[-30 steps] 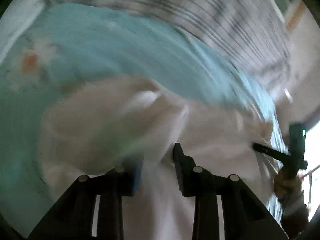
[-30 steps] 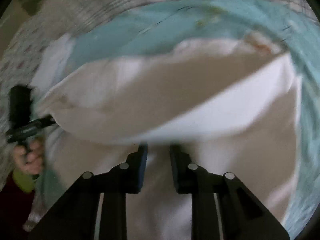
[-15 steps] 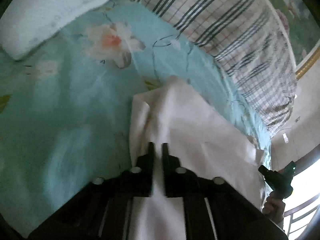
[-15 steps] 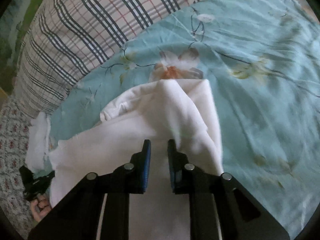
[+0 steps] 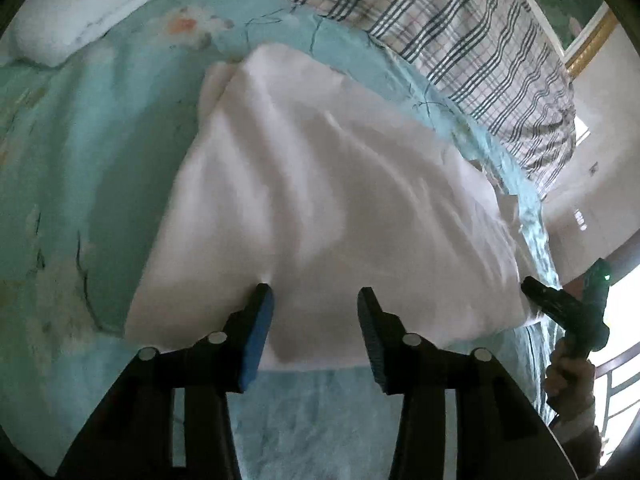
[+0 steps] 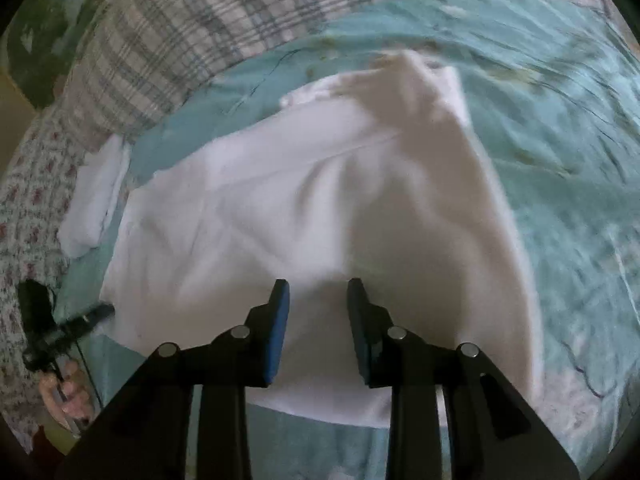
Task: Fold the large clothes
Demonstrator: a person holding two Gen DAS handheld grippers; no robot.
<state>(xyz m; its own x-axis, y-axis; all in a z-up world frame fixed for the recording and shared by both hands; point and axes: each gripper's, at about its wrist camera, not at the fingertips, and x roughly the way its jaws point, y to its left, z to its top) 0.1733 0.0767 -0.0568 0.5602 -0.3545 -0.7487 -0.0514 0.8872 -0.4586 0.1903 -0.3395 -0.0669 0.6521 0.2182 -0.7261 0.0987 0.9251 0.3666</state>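
A large white garment (image 5: 320, 200) lies spread flat on the teal floral bedsheet (image 5: 92, 168); it also fills the middle of the right wrist view (image 6: 300, 220). My left gripper (image 5: 316, 300) is open and empty, just above the garment's near edge. My right gripper (image 6: 318, 292) is open and empty over the garment's near edge. Each gripper shows at the garment's side edge in the other's view: the right one in the left wrist view (image 5: 560, 308) and the left one in the right wrist view (image 6: 76, 324).
A plaid pillow (image 5: 460, 32) lies along the far side of the bed and also shows in the right wrist view (image 6: 192, 36). A white pillow (image 5: 80, 4) sits far left. A small folded white cloth (image 6: 96, 200) lies left of the garment. A railing and window are at the right (image 5: 616, 360).
Both grippers were shut on the white garment and lifting it; now it lies flat on the bed and both grippers have opened and let it go.
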